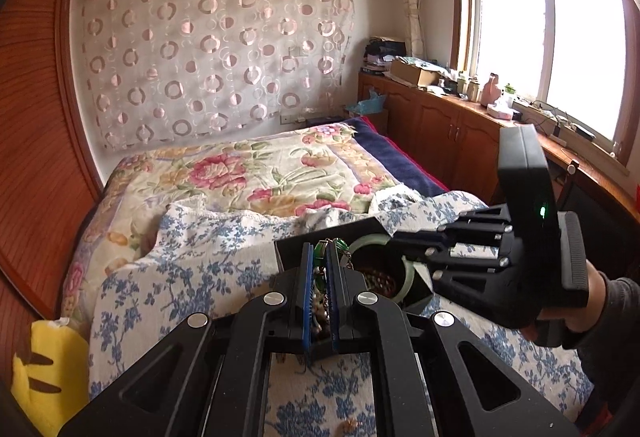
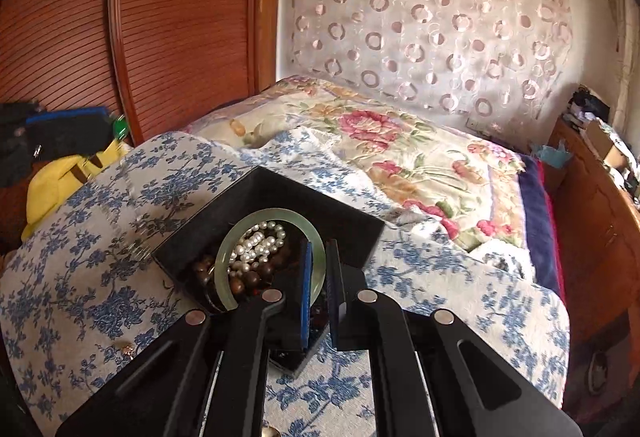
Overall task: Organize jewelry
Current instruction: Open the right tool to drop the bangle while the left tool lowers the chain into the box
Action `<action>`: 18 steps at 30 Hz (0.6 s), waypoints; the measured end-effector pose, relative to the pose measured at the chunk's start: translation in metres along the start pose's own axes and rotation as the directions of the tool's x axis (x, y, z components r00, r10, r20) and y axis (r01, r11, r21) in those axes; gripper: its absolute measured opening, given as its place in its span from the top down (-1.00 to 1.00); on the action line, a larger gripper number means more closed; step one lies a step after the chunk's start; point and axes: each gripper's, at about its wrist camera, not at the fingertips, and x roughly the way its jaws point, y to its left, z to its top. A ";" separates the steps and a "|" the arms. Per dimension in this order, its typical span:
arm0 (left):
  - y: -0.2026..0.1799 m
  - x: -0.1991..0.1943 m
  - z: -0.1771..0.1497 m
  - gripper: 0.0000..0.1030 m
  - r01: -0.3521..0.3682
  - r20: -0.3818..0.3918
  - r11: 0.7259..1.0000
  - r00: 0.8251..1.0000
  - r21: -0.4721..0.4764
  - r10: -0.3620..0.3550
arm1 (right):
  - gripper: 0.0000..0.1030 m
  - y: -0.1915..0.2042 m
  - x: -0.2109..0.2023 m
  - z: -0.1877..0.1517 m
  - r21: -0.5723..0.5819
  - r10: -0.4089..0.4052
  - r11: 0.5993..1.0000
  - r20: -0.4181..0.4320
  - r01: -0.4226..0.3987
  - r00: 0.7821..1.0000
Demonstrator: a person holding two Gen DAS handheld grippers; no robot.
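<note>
Left gripper (image 1: pixel 321 279), lower centre: I hold it level above the bed (image 1: pixel 224 269), clamped on a green bead necklace (image 1: pixel 320 257). Right gripper (image 2: pixel 319 277), lower centre: narrow, its fingers straddling the jade bangle (image 2: pixel 224 257) resting in the black box (image 2: pixel 276 193) with pearls (image 2: pixel 256 245).

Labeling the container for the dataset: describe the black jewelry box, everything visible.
The black jewelry box is an open, lidless, square-cornered tray with matte dark walls, sitting on the blue floral cloth on the bed, one corner pointing away from the right wrist camera. Inside lie a pale green bangle, a white pearl strand and brown wooden beads. The right hand-held gripper closes over its near wall and the bangle's rim. The left hand-held gripper holds a green-beaded piece beside it.
</note>
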 end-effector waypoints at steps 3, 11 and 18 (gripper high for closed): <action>0.000 0.010 0.005 0.89 0.002 -0.008 1.000 1.000 0.007 -0.002 | 0.83 0.004 0.007 -0.002 -0.017 0.014 1.000 -0.011 -0.015 1.000; -0.006 0.037 0.016 0.89 0.012 -0.028 1.000 1.000 0.027 -0.012 | 0.81 0.007 0.012 -0.011 -0.030 0.054 0.998 -0.051 -0.056 0.997; -0.010 0.055 0.024 0.89 0.025 -0.040 0.999 0.999 0.035 -0.023 | 0.81 -0.004 -0.001 -0.015 0.005 0.051 0.999 -0.033 -0.050 0.998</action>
